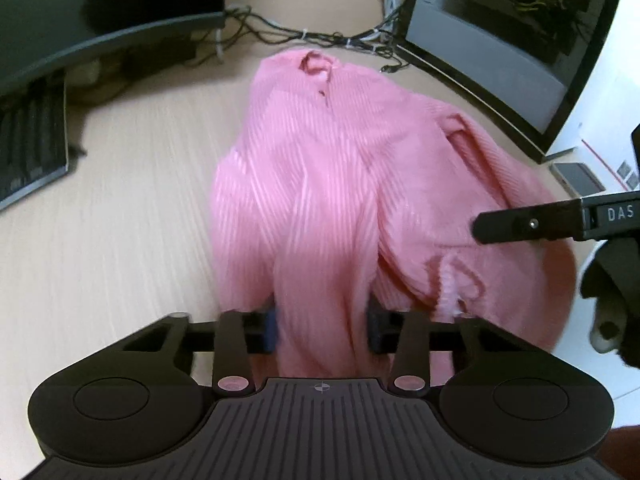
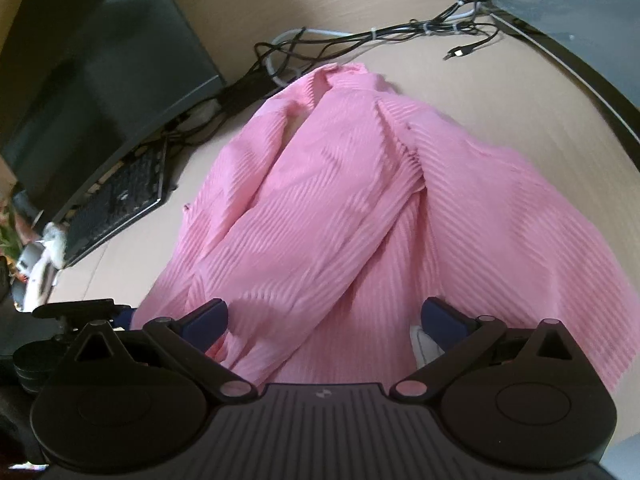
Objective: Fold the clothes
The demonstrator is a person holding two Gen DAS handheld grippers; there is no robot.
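From the left wrist view, the left gripper (image 1: 320,326) has its blue-padded fingers (image 1: 270,326) pinched on a bunched fold of the pink ribbed garment (image 1: 332,184), which lies crumpled on the wooden tabletop (image 1: 120,216) with a keyboard (image 1: 32,152) at the left, a tangle of cables (image 1: 320,36) behind it, a monitor (image 1: 500,40) at the right and the right gripper (image 1: 556,220) reaching in over its right side. From the right wrist view, the right gripper (image 2: 324,320) holds its fingers (image 2: 208,318) wide apart over the near part of the garment (image 2: 340,208), gripping nothing, with a dark monitor (image 2: 92,80), keyboard (image 2: 120,204) and cables (image 2: 360,36) close around the cloth's far and left edges.
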